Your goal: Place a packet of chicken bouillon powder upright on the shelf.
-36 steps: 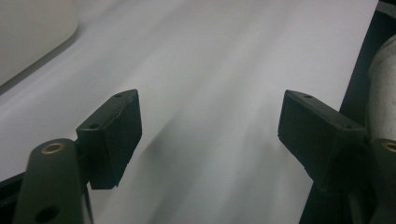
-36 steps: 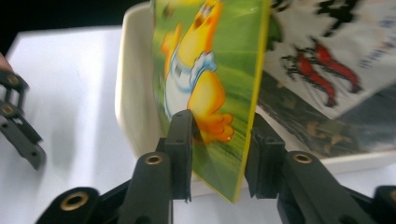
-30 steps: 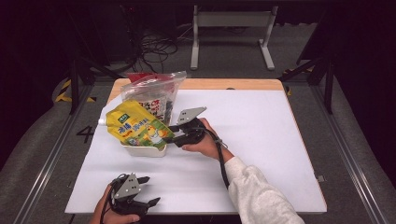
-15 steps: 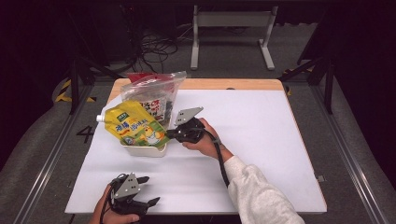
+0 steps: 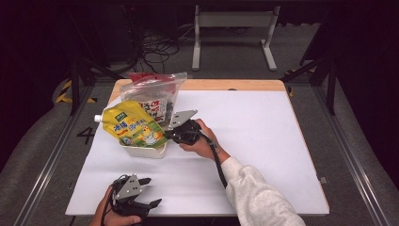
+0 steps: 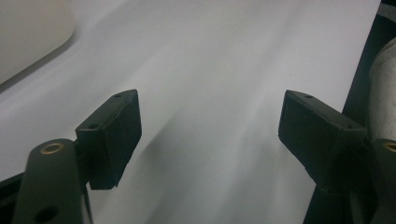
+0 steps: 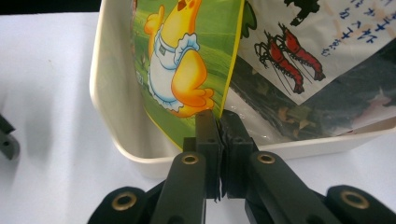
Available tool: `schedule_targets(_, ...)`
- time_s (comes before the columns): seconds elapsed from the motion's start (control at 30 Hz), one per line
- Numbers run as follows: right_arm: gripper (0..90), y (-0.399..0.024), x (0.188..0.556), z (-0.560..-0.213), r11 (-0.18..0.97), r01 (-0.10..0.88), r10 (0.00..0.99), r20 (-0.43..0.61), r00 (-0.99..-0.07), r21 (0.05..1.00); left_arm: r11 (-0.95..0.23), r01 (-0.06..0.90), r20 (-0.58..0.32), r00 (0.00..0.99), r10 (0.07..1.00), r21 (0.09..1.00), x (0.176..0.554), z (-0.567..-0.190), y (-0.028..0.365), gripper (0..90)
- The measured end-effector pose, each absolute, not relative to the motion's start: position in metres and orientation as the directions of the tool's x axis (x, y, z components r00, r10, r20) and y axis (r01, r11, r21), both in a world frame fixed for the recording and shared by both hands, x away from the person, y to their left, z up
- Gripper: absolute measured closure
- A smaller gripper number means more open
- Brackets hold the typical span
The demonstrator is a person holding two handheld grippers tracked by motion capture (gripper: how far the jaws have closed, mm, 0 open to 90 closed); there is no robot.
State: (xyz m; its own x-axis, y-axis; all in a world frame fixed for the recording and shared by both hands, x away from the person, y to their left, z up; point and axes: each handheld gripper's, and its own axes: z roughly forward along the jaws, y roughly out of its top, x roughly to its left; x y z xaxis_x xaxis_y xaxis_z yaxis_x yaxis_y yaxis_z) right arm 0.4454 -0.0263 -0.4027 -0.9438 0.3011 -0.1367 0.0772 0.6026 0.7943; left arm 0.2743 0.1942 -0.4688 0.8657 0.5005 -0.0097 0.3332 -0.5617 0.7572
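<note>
Two hand-held grippers, two pouches and one tub are on the worktop. Nearest, at about 7 o'clock on the white sheet, the left hand-held gripper (image 5: 141,200) lies low over the surface in the person's left hand (image 5: 110,217); the left gripper view shows its black jaws standing wide apart with bare white worktop (image 6: 224,70) between them and nothing held. Farther in, toward 10 o'clock from the middle of the sheet, the right hand-held gripper (image 5: 175,135) is held by the right hand (image 5: 203,143), a grey sleeve (image 5: 256,197) trailing back to 5 o'clock. In the right gripper view its jaws are pressed together on the lower edge of the yellow pouch (image 7: 187,60), just above the rim of the cream tub (image 7: 112,116).

The yellow pouch (image 5: 132,128), printed with a cartoon chick, leans in the cream tub (image 5: 143,150) with its white spout (image 5: 98,118) pointing to 10 o'clock. Behind it, at 11 o'clock, stands the clear bag (image 5: 157,96) with shrimp printing and dark contents, its bottom also in the tub.

The worktop is a white sheet over a wooden board (image 5: 235,85), whose far edge shows at 12 o'clock. Beyond lie a grey floor, tangled black cables (image 5: 157,47) and a pale metal stand (image 5: 233,28) in a dark room.

Compared with a second ago, the right hand-held gripper's jaws have just closed on the pouch edge; the left one lies in the same spot.
</note>
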Motion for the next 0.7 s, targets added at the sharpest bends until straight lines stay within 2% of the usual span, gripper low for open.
schedule_targets(0.17, 85.8, -0.014, 0.436, -0.399, 0.664, 0.022, 0.299, -0.238, -0.924, 0.748, -0.557, 0.339, -0.017, 0.864, 0.503, 0.758, 0.275, -0.469, 0.193, 22.3)
schedule_targets(0.27, 87.1, -0.016, 0.435, -0.397, 0.612, 0.056, 0.271, -0.143, -0.952, 0.789, -0.556, 0.339, -0.014, 0.862, 0.506, 0.759, 0.276, -0.469, 0.195, 22.4)
schedule_targets(0.37, 86.3, -0.017, 0.439, -0.399, 0.590, 0.085, 0.275, -0.101, -0.956, 0.803, -0.546, 0.341, -0.003, 0.850, 0.526, 0.765, 0.276, -0.468, 0.197, 22.5)
schedule_targets(0.47, 80.6, -0.021, 0.443, -0.402, 0.550, 0.131, 0.276, -0.032, -0.961, 0.825, -0.523, 0.349, -0.004, 0.834, 0.551, 0.777, 0.276, -0.466, 0.201, 23.1)
schedule_targets(0.53, 78.6, -0.021, 0.444, -0.402, 0.543, 0.134, 0.274, -0.024, -0.961, 0.829, -0.503, 0.358, 0.011, 0.806, 0.592, 0.787, 0.278, -0.464, 0.205, 23.5)
schedule_targets(0.63, 67.0, -0.023, 0.445, -0.400, 0.501, 0.154, 0.306, -0.008, -0.952, 0.852, -0.470, 0.373, 0.019, 0.768, 0.641, 0.800, 0.280, -0.461, 0.213, 25.0)
schedule_targets(0.67, 63.3, -0.022, 0.446, -0.400, 0.500, 0.161, 0.328, -0.013, -0.945, 0.851, -0.461, 0.378, 0.027, 0.749, 0.662, 0.803, 0.280, -0.460, 0.217, 27.6)
schedule_targets(0.7, 63.3, -0.022, 0.446, -0.401, 0.514, 0.162, 0.332, -0.021, -0.943, 0.843, -0.444, 0.384, 0.027, 0.731, 0.681, 0.809, 0.281, -0.458, 0.221, 33.9)
